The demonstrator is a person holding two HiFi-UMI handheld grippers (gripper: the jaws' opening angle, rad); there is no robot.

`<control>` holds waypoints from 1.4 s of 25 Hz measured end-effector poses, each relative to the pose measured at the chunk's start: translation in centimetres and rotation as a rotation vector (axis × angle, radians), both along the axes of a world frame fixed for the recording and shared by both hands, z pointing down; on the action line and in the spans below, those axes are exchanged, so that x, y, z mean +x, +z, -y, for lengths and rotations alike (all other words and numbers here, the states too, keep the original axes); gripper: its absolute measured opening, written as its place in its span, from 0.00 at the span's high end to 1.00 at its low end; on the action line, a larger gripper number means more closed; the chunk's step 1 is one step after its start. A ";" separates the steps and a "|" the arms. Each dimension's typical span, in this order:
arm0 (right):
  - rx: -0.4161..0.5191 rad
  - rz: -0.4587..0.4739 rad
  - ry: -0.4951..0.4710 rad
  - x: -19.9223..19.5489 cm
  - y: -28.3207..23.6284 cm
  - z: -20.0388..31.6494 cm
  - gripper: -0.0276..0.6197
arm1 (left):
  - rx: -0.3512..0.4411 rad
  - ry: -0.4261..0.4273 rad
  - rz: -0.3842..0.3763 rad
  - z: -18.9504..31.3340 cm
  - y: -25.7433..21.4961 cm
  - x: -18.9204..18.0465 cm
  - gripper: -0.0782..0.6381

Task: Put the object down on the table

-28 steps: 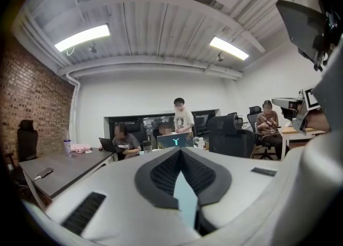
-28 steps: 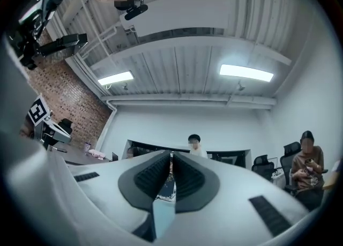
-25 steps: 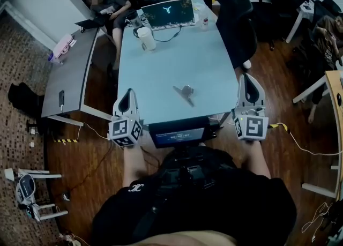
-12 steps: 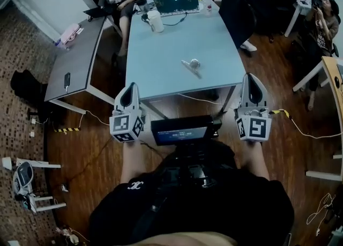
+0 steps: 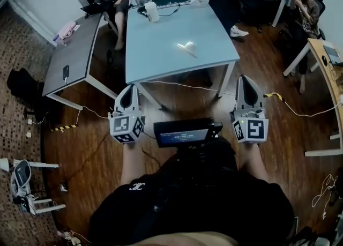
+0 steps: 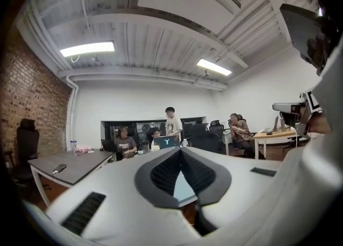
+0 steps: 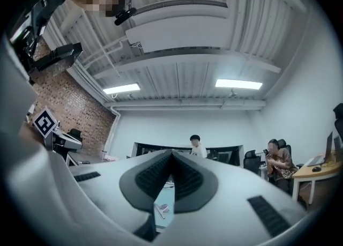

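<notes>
Head view: left gripper (image 5: 128, 96) closed and empty, short of the table (image 5: 161, 62); object (image 5: 186, 48) lies on the table, well ahead; right gripper (image 5: 246, 87) likewise closed, empty. Put-down looks done; next needs only staying clear

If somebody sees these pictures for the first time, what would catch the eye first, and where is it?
Most striking are the white left tongs and right tongs, each with a square-marker cube, both shut and empty, held over the dark wooden floor. Beyond them stands the long light-blue table, with a small pale metal object lying near its middle.
</notes>
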State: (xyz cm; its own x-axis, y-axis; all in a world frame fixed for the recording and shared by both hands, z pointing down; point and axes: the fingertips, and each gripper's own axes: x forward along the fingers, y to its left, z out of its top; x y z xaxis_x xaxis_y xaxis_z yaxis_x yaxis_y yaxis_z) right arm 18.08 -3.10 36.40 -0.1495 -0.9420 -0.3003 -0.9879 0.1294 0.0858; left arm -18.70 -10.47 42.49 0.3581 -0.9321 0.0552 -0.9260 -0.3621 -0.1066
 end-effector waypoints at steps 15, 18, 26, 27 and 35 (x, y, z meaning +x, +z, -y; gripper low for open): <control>-0.009 -0.072 -0.029 4.1 -0.9 -2.7 1.00 | 0.018 -0.037 -0.002 -5.1 -1.2 4.2 0.90; -0.017 -0.075 -0.043 5.3 -0.8 -2.8 1.00 | 0.005 -0.044 -0.017 -5.6 -1.1 5.3 0.90; -0.078 -0.053 -0.080 6.8 0.7 -2.5 1.00 | 0.007 -0.061 -0.012 -6.9 -1.4 6.5 0.90; -0.085 -0.054 -0.081 6.9 0.9 -2.6 1.00 | 0.006 -0.061 -0.010 -7.0 -1.4 6.6 0.90; -0.068 -0.068 -0.096 7.0 1.0 -2.7 1.00 | -0.009 -0.073 -0.035 -7.0 -1.2 6.8 0.90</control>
